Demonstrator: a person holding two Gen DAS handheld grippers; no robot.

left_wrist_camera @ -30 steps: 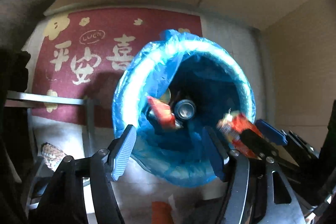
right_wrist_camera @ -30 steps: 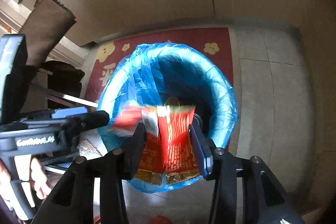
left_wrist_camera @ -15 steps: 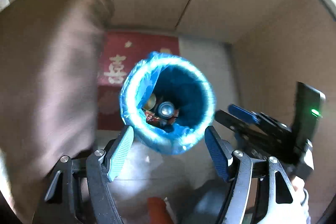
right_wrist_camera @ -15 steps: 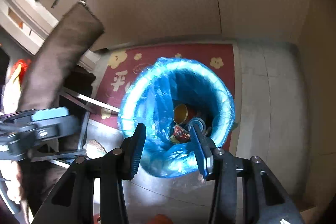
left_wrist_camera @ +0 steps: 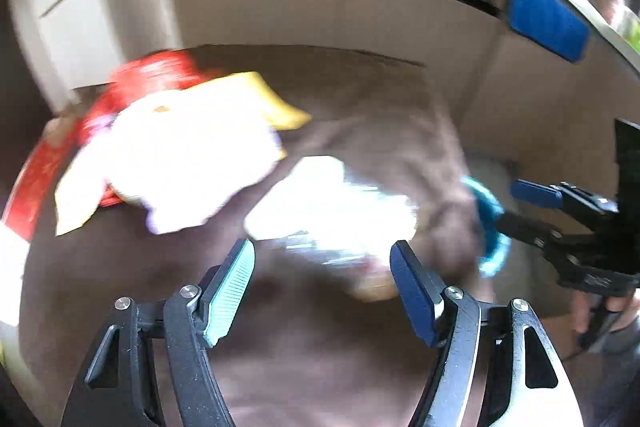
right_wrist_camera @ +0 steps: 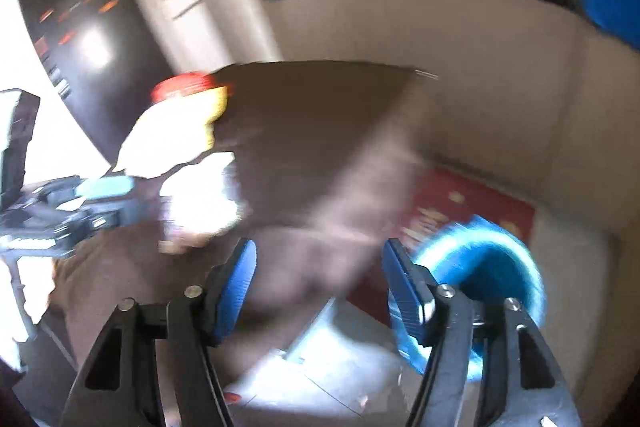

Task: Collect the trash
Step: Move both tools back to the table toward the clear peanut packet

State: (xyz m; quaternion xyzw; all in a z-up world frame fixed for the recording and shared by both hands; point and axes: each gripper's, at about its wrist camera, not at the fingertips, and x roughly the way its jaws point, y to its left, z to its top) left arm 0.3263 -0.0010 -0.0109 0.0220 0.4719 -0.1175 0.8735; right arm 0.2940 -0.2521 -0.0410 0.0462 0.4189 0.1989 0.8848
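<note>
Both claws, left (left_wrist_camera: 322, 289) and right (right_wrist_camera: 318, 291), stand spread and empty; the right has just been opening. Wrappers (left_wrist_camera: 188, 163) remain on the brown table (left_wrist_camera: 360, 99), uncollected. The blue-lined bin (right_wrist_camera: 484, 267) sits on the floor beside it. Motion blur leaves no writing legible.

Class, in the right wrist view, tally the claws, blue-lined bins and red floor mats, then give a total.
Claws: 2 (left claw; right claw, jaws just opened wider, nothing between them)
blue-lined bin: 1
red floor mat: 1
Total: 4
</note>
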